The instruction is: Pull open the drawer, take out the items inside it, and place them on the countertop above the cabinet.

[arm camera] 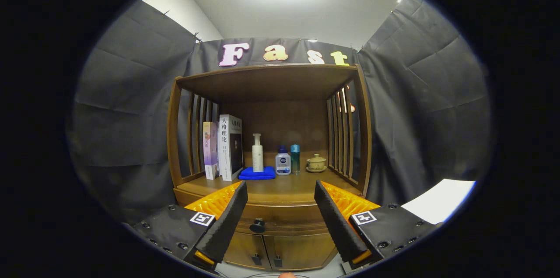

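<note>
A wooden cabinet (271,89) with a shelf hutch stands ahead of me. Its drawer (280,216) sits closed under the countertop (288,187), with a dark round knob (257,225) on its front. My gripper (280,190) is open, its two fingers spread wide in front of the drawer, and the knob lies between them, lower down and a short way beyond. Nothing is held. The drawer's contents are hidden.
On the countertop stand two books (224,148), a white pump bottle (257,153) on a folded blue cloth (257,174), a small white bottle (283,163), a teal bottle (295,158) and a lidded cup on a saucer (316,163). Two cupboard doors (275,251) lie below the drawer.
</note>
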A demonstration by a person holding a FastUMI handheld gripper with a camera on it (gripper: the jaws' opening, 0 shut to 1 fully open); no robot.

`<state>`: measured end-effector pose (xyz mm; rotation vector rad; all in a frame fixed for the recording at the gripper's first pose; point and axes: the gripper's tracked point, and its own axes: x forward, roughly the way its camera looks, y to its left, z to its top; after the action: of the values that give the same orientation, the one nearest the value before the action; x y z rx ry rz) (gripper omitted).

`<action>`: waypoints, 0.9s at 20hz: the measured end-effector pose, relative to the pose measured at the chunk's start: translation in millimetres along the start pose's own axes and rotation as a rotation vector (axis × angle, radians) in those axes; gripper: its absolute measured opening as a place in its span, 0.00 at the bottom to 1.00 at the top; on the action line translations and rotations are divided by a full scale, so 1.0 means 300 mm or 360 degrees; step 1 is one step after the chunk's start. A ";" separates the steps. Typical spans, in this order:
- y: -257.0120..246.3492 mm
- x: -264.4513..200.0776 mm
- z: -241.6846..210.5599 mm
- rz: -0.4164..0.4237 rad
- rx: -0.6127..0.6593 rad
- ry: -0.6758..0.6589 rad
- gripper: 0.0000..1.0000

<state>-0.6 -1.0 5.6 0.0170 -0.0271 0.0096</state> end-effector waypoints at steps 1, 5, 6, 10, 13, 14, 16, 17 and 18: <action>0.001 0.004 0.001 0.0001 0.0005 -0.0007 0.97; 0.023 0.036 -0.017 0.0038 0.0042 -0.0056 0.98; 0.031 0.052 -0.016 0.0054 0.0051 -0.0086 0.98; 0.029 0.148 -0.157 0.0059 0.0029 0.0017 0.98; 0.046 0.226 -0.228 0.0082 0.0031 0.0045 0.98; 0.058 0.250 -0.252 0.0090 0.0031 0.0045 0.98; 0.090 0.297 -0.298 0.0110 0.0042 0.0063 0.98; 0.107 0.313 -0.322 0.0120 0.0045 0.0085 0.98; 0.125 0.328 -0.340 0.0128 0.0052 0.0103 0.98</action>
<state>100.1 39.3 -93.2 0.0480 0.0372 0.0911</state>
